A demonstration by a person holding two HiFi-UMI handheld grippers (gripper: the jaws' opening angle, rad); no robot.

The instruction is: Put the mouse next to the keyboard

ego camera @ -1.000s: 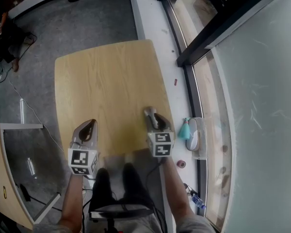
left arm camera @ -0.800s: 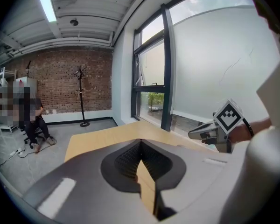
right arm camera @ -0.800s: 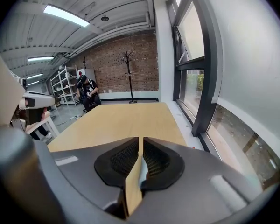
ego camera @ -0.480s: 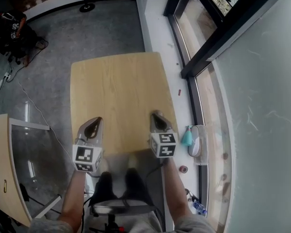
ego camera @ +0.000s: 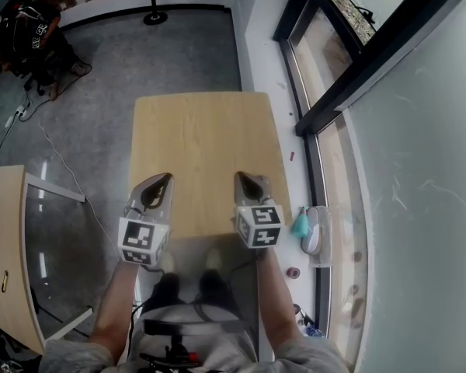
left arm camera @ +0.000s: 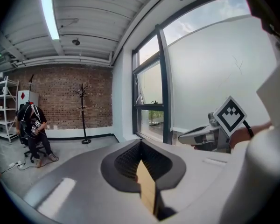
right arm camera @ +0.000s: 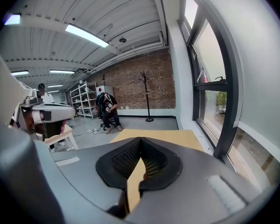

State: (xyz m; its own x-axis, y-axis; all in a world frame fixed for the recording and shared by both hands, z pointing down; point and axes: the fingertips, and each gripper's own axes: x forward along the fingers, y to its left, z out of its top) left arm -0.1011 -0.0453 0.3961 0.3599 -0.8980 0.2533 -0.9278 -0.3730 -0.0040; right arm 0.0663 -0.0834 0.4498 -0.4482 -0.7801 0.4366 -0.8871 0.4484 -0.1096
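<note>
- Setting: pale wooden desk (ego camera: 210,130) runs from near to far, with grey floor (ego camera: 101,76) to its left and beyond it, and a dark window frame (ego camera: 326,99) along its right.
- Left side: left claw (ego camera: 163,179) is held above the near left part of the desk and points toward the far end. Its jaws meet at the tips with nothing between them, and only a sliver of desk wood shows through the slot behind the tips.
- Right side: right claw (ego camera: 241,179) is held above the near right part of the desk, level with the left claw and well apart from it. Its jaws are likewise closed together and empty.
- Markers: left marker cube (ego camera: 144,242) and right marker cube (ego camera: 258,225) sit at the near ends of the two grippers, about over the near edge of the desk.
- Arms: left forearm (ego camera: 118,301) and right forearm (ego camera: 273,301) reach in from the near side.
- Task objects: mouse and keyboard show in none of the three views.
- Background: seated person (ego camera: 31,33) is at the far left, and a coat stand (ego camera: 154,14) stands before a brick wall (left arm camera: 70,97).
- Margins: teal object (ego camera: 300,224) lies by the window, just right of the desk's near corner, and a second desk (ego camera: 4,255) stands at the near left.
</note>
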